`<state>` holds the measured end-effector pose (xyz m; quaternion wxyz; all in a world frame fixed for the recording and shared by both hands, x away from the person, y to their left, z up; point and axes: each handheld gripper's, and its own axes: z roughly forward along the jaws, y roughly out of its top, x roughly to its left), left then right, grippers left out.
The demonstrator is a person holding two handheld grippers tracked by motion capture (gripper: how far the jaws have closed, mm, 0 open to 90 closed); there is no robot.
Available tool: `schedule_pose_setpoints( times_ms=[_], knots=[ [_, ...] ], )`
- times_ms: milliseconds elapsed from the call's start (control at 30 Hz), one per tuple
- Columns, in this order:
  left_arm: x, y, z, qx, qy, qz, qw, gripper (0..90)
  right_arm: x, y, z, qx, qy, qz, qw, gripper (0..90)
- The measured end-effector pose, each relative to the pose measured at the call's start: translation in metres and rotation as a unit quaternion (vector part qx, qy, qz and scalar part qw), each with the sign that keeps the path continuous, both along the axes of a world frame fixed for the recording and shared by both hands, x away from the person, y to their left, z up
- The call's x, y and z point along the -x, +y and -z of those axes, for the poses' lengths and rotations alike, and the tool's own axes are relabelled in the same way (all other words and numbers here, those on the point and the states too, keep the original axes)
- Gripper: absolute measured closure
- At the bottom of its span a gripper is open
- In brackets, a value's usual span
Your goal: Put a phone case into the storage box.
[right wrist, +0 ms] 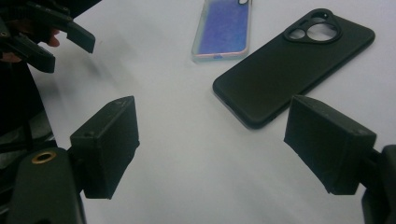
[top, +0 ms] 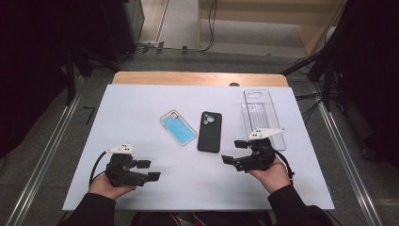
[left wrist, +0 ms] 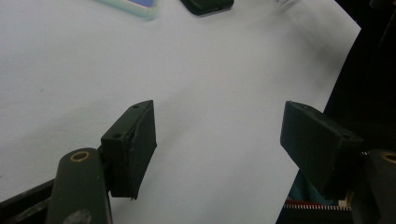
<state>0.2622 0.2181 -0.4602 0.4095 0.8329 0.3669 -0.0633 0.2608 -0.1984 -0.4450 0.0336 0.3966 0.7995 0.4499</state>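
Observation:
A black phone (top: 209,132) lies camera side up at the middle of the white table sheet (top: 136,101). Just left of it lies a blue phone case (top: 178,127) with a pale rim. My left gripper (top: 148,170) rests near the front left, held in a hand, jaws open and empty, pointing right. My right gripper (top: 234,151) sits at the front right of the phone, open and empty, pointing left. In the right gripper view the open jaws (right wrist: 212,144) frame bare sheet, with the phone (right wrist: 294,65), the blue case (right wrist: 224,28) and the left gripper (right wrist: 67,52) beyond. The left gripper view shows its jaws (left wrist: 219,140) wide apart.
A clear plastic tray (top: 262,117) lies at the back right of the sheet, just behind the right gripper. The sheet's right edge (left wrist: 341,70) drops to dark floor. Metal rails and cables run around the table.

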Motion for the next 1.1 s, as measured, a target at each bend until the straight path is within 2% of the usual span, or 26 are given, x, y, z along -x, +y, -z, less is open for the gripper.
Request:
schedule_pose_setpoints(
  times_ms=[100,233,267,300,333,500,633,1100],
  knots=[
    [0.0,0.0,0.0,0.0,-0.001,0.0,1.0,27.2,-0.003,0.002,0.0,0.002,0.01,-0.004,0.9999,15.8],
    [0.0,0.0,-0.001,0.002,-0.003,-0.002,1.0,27.2,-0.007,0.008,-0.003,0.009,-0.001,0.0,1.0,0.9],
    [0.0,0.0,-0.001,0.002,-0.003,-0.002,1.0,27.3,-0.007,0.008,-0.003,0.009,-0.001,0.0,1.0,0.9],
    [0.0,0.0,0.0,-0.001,-0.001,0.0,1.0,27.2,-0.011,0.013,-0.004,0.024,-0.003,0.001,0.9997,0.0],
    [0.0,0.0,0.0,-0.001,-0.001,0.0,1.0,27.3,-0.011,0.015,-0.004,0.027,-0.003,0.002,0.9996,0.0],
    [0.0,0.001,0.0,-0.001,0.0,0.0,1.0,27.2,-0.016,0.022,-0.009,0.024,0.003,0.0,0.9997,0.0],
    [0.0,0.001,0.0,0.0,0.001,-0.002,1.0,27.2,-0.022,0.027,-0.014,0.007,-0.006,0.005,0.9999,0.0],
    [-0.001,0.001,0.001,0.002,0.002,-0.003,1.0,27.2,-0.045,0.046,-0.013,0.025,-0.007,0.015,0.9996,0.0]
  ],
)
